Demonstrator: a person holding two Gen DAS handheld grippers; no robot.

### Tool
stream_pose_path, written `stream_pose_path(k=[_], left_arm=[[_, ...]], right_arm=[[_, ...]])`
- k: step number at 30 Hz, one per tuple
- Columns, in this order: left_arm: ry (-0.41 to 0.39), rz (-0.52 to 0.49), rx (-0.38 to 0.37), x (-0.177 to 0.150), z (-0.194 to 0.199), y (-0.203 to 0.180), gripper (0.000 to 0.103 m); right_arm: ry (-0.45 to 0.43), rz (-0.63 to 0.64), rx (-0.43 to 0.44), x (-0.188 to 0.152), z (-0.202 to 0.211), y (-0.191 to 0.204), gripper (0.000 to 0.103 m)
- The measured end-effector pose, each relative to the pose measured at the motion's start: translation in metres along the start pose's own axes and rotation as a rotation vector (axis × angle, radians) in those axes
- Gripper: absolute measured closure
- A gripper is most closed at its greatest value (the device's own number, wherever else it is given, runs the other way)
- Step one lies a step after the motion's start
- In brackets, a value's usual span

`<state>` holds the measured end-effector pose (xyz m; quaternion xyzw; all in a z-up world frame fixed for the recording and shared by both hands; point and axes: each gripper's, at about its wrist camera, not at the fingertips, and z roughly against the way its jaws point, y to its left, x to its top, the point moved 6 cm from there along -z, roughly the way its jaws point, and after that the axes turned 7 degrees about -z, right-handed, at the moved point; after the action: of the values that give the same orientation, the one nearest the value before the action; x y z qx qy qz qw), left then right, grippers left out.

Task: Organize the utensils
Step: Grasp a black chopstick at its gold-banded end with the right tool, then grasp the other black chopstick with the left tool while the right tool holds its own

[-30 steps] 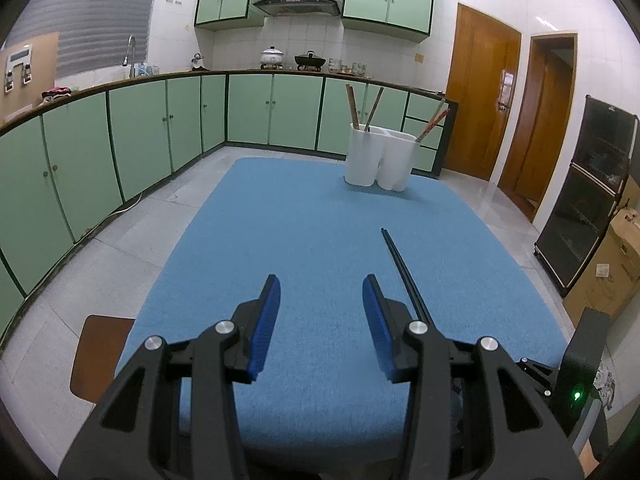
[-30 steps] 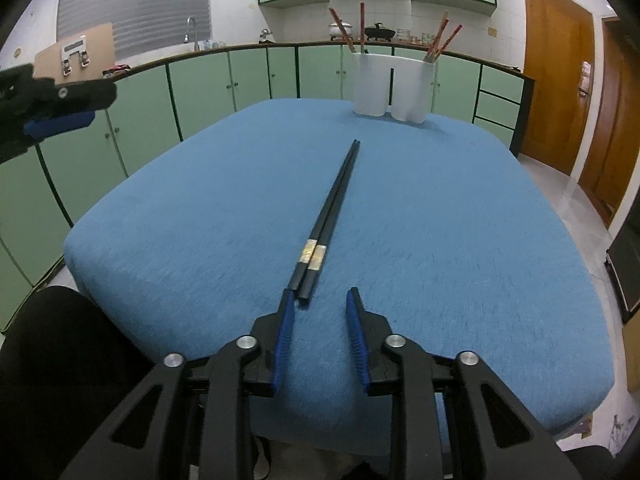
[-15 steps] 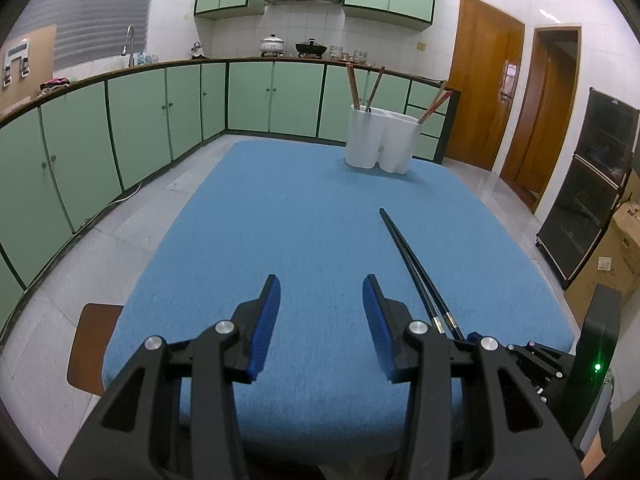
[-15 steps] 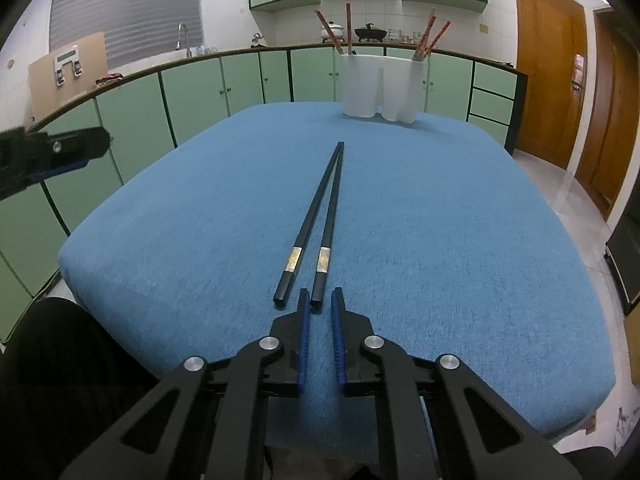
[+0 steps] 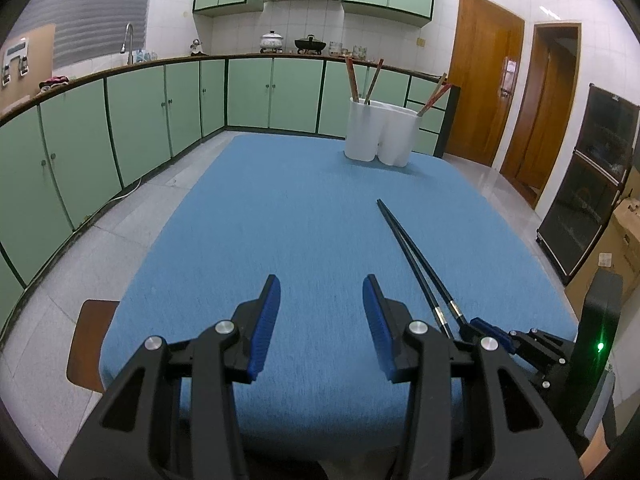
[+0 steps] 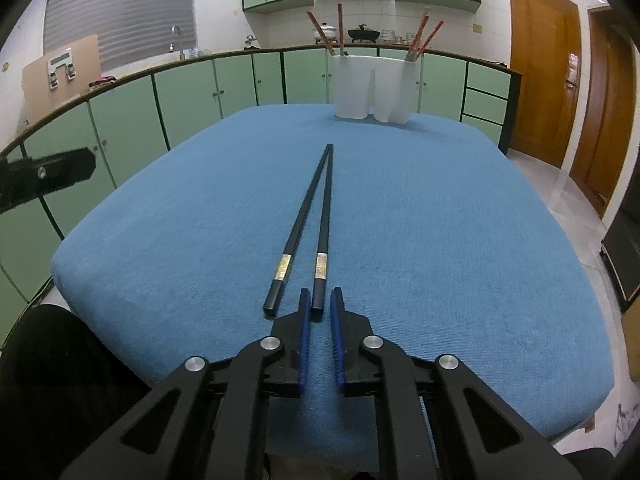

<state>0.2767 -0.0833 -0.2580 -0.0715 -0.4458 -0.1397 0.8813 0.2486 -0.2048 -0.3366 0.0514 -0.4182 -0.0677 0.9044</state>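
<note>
Two black chopsticks (image 6: 304,208) with gold bands lie in a narrow V on the blue table (image 6: 440,220), their far tips touching. My right gripper (image 6: 320,298) sits low at their near ends. Its jaws are closing, and the end of the right-hand chopstick (image 6: 318,300) lies between the blue pads with a thin gap on each side. The left-hand chopstick ends just outside the left pad. A white two-part holder (image 6: 372,88) with reddish-brown chopsticks stands at the table's far end. My left gripper (image 5: 322,292) hovers open over bare cloth, left of the black chopsticks (image 5: 408,240).
Green kitchen cabinets (image 5: 120,128) run along the left and back walls. Wooden doors (image 5: 488,92) and a dark glass-front cabinet (image 5: 596,184) stand to the right. A brown stool seat (image 5: 86,344) shows beside the table's near left corner.
The right jaws have narrowed around the end of one chopstick, and the two near ends have spread apart. The left gripper stays open and has hardly moved.
</note>
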Motion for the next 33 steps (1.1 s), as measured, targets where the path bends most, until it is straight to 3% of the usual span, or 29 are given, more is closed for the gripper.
stream_pose_path(k=[12,25,33], left_arm=[[0.018,-0.012,-0.007,-0.011,-0.007,-0.010,0.061],[0.034,-0.032,-0.002,-0.015,-0.011,-0.023,0.061],[0.038,-0.034,-0.012,-0.018,-0.014,-0.032,0.061]], right_arm=[[-0.015,-0.046,-0.048,0.003,0.003,-0.021,0.096],[-0.011,-0.048,-0.007,0.010,-0.003,-0.028,0.094],[-0.028,-0.108,-0.083,0.006,0.003,-0.054,0.095]])
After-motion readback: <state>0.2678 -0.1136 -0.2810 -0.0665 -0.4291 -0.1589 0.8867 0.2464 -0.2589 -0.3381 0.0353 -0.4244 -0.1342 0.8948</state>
